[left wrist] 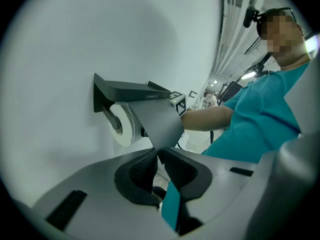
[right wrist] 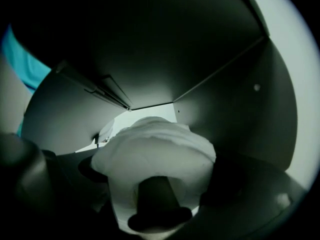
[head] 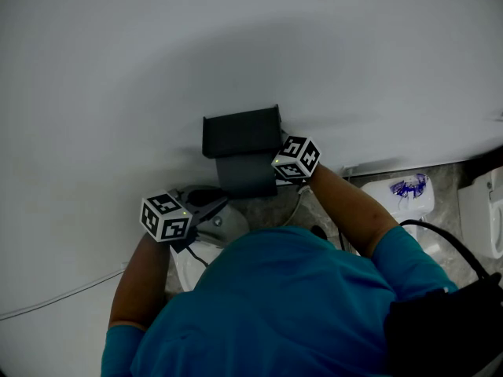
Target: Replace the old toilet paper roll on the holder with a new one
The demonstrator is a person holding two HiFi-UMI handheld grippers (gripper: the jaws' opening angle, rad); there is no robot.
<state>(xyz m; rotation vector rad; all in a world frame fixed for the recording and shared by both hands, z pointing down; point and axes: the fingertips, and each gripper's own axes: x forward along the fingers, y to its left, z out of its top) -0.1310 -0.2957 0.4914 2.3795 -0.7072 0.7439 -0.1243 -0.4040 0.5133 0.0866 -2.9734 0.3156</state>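
Note:
A black wall holder point(head: 240, 132) has a grey cover flap point(head: 247, 175) hanging from its shelf. My left gripper point(head: 224, 203) is shut on the flap's lower edge point(left wrist: 161, 144) and holds it out from the wall. Behind the flap, the white toilet paper roll point(left wrist: 125, 124) sits on the holder's bar. My right gripper, seen by its marker cube point(head: 296, 158), reaches under the holder from the right. In the right gripper view its jaws point(right wrist: 155, 166) stand wide on either side of the roll point(right wrist: 155, 149), with the bar's dark end point(right wrist: 157, 204) in front. It is too dark to see contact.
The wall takes up most of the head view. On the floor to the right are a white pack with blue print point(head: 405, 195), a toilet point(head: 491, 210) and a black cable point(head: 440, 238). A white object point(head: 192, 261) lies under the left gripper.

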